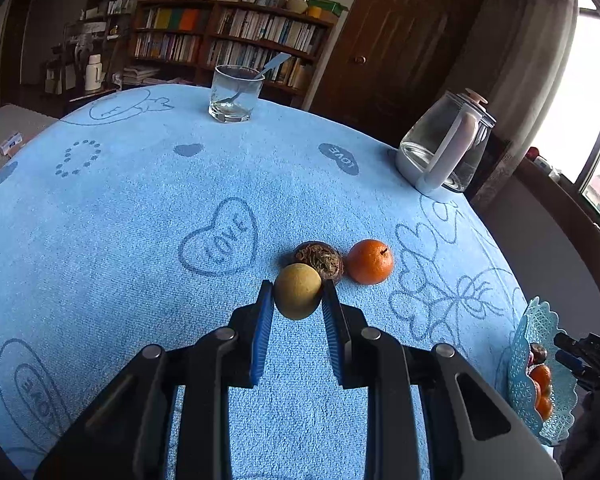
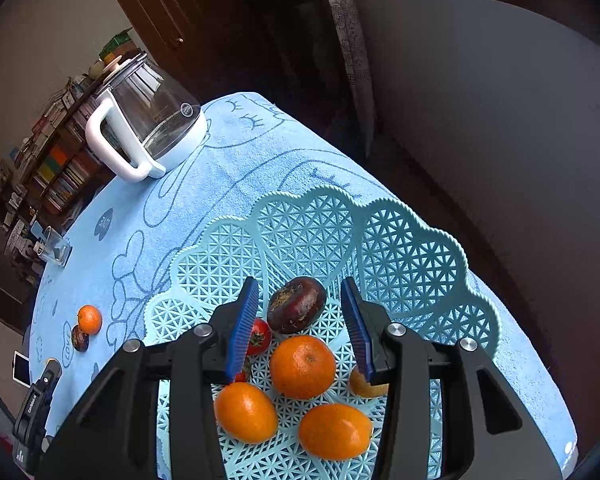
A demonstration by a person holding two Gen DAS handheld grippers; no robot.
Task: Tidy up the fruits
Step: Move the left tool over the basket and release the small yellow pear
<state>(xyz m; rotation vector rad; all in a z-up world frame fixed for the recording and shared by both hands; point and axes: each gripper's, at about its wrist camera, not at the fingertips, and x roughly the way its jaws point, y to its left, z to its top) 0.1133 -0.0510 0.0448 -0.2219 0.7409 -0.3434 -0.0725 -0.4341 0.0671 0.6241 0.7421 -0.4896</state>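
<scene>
A blue towel (image 1: 120, 220) covers the table. A yellow fruit (image 1: 298, 291) is gripped between the left gripper (image 1: 296, 304) pads, beside a brown fruit (image 1: 320, 260) and an orange (image 1: 370, 262). The right gripper (image 2: 300, 312) is held open over the basket (image 2: 412, 248). Transfer to the basket is judged next. Basket fruit is partly hidden behind the fingers.
</scene>
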